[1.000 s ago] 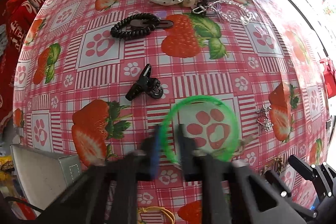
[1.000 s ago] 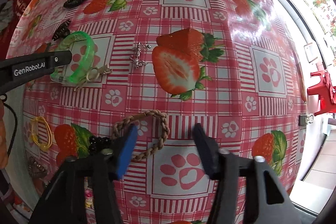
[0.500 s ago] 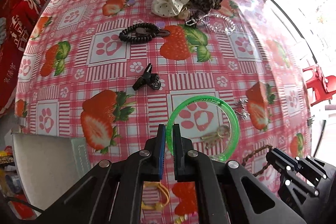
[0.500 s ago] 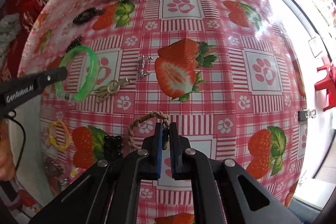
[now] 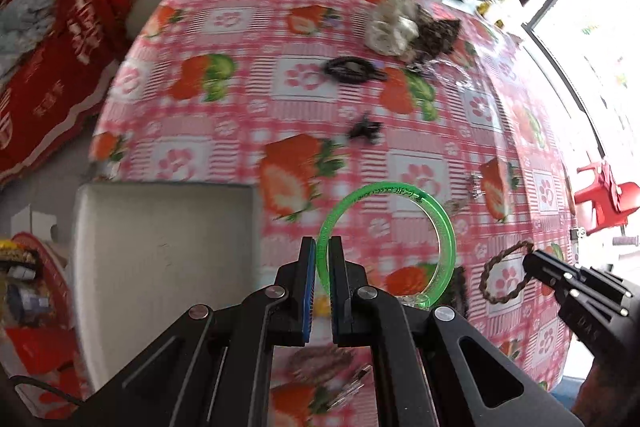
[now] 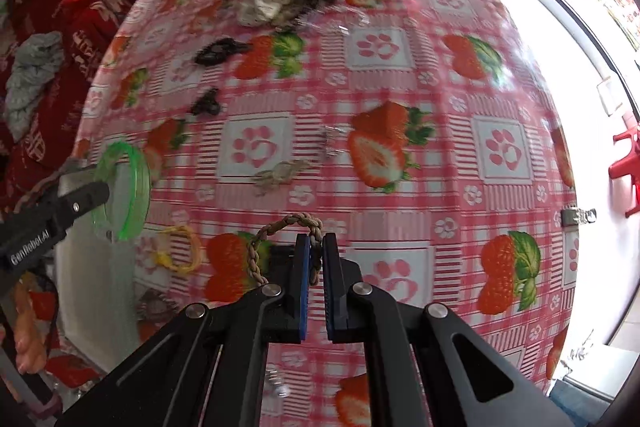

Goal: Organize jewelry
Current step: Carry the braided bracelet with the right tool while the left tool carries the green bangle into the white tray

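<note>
My left gripper is shut on a translucent green bangle and holds it up above the table's left edge; the bangle also shows in the right wrist view. My right gripper is shut on a brown braided bracelet and holds it lifted over the strawberry tablecloth. The bracelet also shows in the left wrist view, hanging from the right gripper.
A white box stands beside the table at the left. On the cloth lie a black coil hair tie, a black claw clip, scrunchies, a yellow band, a gold clip and a small silver piece.
Both grippers closed, the left on the green bangle and the right on the braided bracelet. Both have lifted their pieces off the cloth and moved left toward the white box.
</note>
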`<state>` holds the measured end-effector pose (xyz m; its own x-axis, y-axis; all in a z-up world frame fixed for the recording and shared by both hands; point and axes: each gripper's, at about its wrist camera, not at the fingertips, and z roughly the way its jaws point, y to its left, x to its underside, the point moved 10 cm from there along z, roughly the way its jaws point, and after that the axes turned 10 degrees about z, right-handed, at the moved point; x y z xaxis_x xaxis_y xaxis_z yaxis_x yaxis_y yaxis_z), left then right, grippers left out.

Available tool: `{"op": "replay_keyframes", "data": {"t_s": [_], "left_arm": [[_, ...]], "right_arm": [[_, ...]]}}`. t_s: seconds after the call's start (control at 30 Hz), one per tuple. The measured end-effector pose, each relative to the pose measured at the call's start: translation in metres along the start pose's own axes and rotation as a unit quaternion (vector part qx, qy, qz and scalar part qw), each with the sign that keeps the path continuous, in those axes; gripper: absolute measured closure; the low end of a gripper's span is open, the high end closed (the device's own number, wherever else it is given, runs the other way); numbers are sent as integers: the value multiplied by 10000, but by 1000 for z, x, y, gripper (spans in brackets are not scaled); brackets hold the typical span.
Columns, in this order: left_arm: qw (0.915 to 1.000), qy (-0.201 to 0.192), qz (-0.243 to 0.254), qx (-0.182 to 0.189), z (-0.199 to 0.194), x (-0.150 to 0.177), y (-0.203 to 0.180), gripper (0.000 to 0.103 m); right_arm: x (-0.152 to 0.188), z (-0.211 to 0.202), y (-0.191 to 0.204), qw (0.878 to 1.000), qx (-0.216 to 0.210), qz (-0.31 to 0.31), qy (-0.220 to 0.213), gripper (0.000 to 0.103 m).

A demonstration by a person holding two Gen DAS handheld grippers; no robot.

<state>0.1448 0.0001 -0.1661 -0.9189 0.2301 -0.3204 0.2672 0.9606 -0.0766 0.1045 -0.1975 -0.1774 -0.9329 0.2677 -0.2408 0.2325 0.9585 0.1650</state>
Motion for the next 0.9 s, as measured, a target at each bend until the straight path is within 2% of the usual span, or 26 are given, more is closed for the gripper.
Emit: {"op": "replay_keyframes", "data": {"t_s": [0.23,0.47,0.67,0.9], "left_arm": [[9980,31,-484,-403,-18,34,75,91],[9927,148,-903,-783,-14,67,139,91],[9902,248,-1052,-886,9,76,167,91],[9900,285,-960,-990,35,71,180,91]], "right_arm": [[7,-8,79,9978,-411,-514,27,96],[18,5,169,9905,-846,-1070,162,96],[28,32,224,9852,-964,-1382,312,96],[29,69,252,9826,-826,-1608,430,97]]}}
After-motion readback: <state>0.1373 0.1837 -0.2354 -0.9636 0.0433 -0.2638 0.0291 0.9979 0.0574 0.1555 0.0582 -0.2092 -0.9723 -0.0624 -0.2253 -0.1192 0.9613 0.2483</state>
